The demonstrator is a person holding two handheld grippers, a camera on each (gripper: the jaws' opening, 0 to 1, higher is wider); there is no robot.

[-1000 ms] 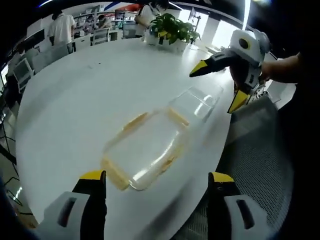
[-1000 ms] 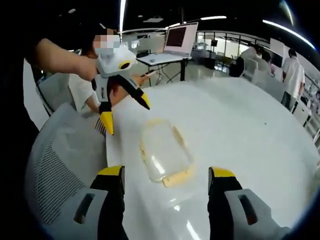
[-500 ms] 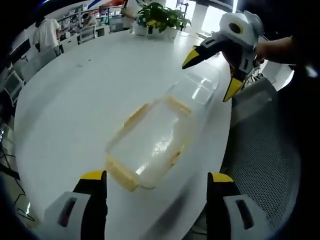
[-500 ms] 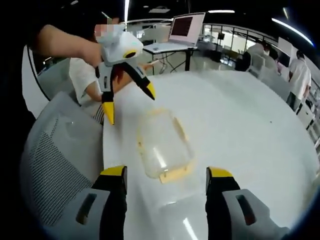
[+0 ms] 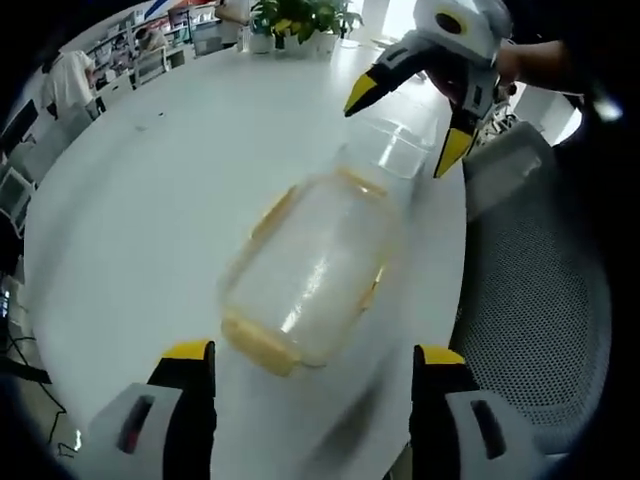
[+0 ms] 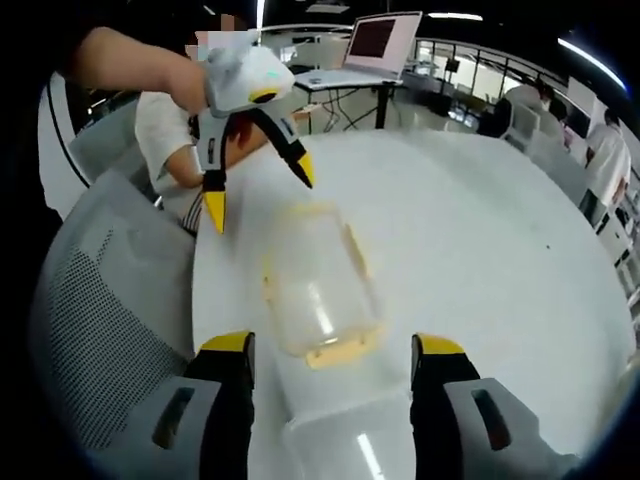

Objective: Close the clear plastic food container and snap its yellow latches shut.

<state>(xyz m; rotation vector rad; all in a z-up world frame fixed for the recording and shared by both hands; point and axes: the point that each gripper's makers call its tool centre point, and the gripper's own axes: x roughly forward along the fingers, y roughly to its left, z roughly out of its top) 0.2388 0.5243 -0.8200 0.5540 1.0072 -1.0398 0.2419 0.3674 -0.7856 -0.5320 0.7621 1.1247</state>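
A clear lid with yellow latches lies flat on the white table, just ahead of my left gripper, which is open and empty. Beyond it sits a clear tub, with the right gripper hanging open over it. In the right gripper view the same lid lies ahead of my open right gripper. The tub sits low between its jaws. The left gripper hovers open past the lid's far end, held by a hand.
A grey mesh chair stands against the table edge beside the lid, seen also as the chair on the left. Potted plants sit at the far edge. A laptop stands on a desk beyond; people stand in the background.
Both views have closed in on the lid and tub. The right gripper has come down over the tub, and the left gripper sits nearer the lid's end. Both stay open.
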